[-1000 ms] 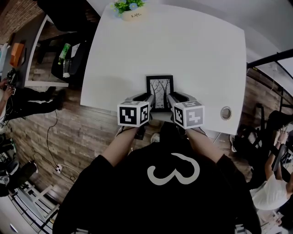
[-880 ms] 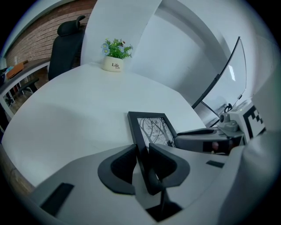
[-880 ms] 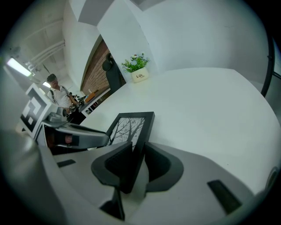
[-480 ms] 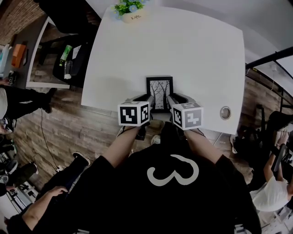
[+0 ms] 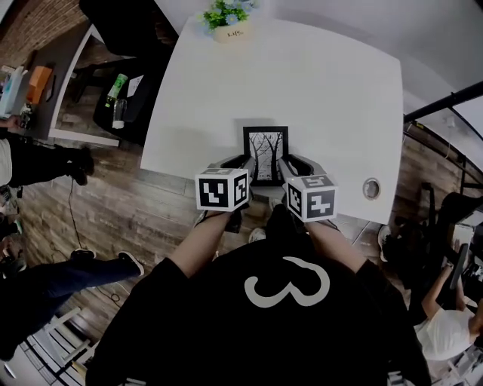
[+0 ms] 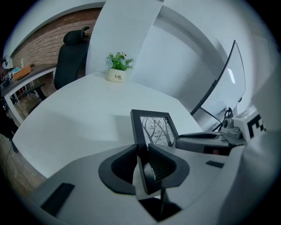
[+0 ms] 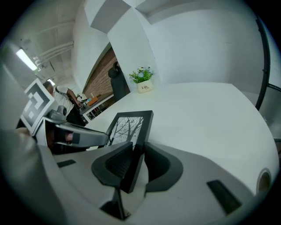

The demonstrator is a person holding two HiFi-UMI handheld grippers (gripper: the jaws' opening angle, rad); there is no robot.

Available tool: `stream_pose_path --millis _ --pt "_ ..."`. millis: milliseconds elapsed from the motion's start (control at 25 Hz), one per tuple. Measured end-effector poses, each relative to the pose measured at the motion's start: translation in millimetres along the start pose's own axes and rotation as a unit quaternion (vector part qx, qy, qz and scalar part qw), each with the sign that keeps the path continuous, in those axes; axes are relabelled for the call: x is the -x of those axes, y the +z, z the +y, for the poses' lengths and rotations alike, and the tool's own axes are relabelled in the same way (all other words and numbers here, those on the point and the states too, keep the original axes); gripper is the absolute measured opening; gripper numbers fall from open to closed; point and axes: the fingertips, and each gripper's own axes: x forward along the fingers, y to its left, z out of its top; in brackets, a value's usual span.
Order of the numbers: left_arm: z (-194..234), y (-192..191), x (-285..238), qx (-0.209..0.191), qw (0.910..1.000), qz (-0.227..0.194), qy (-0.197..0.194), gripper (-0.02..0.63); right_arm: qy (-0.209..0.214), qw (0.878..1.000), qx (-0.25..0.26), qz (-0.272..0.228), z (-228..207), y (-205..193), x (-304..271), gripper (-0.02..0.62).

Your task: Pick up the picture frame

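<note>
A black picture frame (image 5: pixel 265 154) with a bare-tree print lies near the front edge of the white table (image 5: pixel 302 83). My left gripper (image 5: pixel 245 163) has the frame's left edge between its jaws, which are closing with the pads against the black moulding (image 6: pixel 141 132). My right gripper (image 5: pixel 284 163) does the same on the right edge (image 7: pixel 140 127), also closing with both pads touching. In the left gripper view the frame (image 6: pixel 151 127) rises straight out from between the jaws. In the right gripper view the frame (image 7: pixel 129 125) leans to the left. Whether its far end rests on the table I cannot tell.
A small potted plant (image 5: pixel 229 22) stands at the table's far edge. A round cable hole (image 5: pixel 370 188) sits at the front right corner. A black office chair (image 6: pixel 70 52) stands beyond the table's left. A person's legs (image 5: pixel 60 271) cross the wooden floor at left.
Both grippers and the frame keep their places at the table's front edge. The passer-by on the floor at left has shifted, and the head view has drifted slightly.
</note>
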Motion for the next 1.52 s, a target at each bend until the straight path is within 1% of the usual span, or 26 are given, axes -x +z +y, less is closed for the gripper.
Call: stream_pose_path --millis 120,400,680,880,1280,1520 --pt "-2.0 1.8 11.5 0.007 0.9999 -0.010 -0.004 0.091 -0.001 1.000 0.009 -0.010 7.6 4.9 8.7 0.097" --pt "-4.7 23.3 47.7 -0.007 0.9985 -0.053 -0.006 0.091 0.001 0.998 0.032 -0.049 30.2 32.5 30.1 0.097" --pt "-17.6 48.5 93.1 -0.025 0.9929 -0.115 -0.015 0.091 0.000 0.991 0.071 -0.110 54.9 67.3 66.2 0.097" --pt "-29.0 65.3 127.4 -0.049 0.9858 -0.160 -0.021 0.091 -0.002 0.986 0.082 -0.148 73.0 87.5 94.1 0.097" --pt "-46.1 83.7 190.2 -0.077 0.9701 -0.227 -0.036 0.091 -0.007 0.970 0.122 -0.212 109.3 116.1 143.1 0.097" --pt "-66.2 93.7 226.1 -0.112 0.9564 -0.266 -0.043 0.091 -0.012 0.960 0.120 -0.253 122.6 128.8 176.9 0.094"
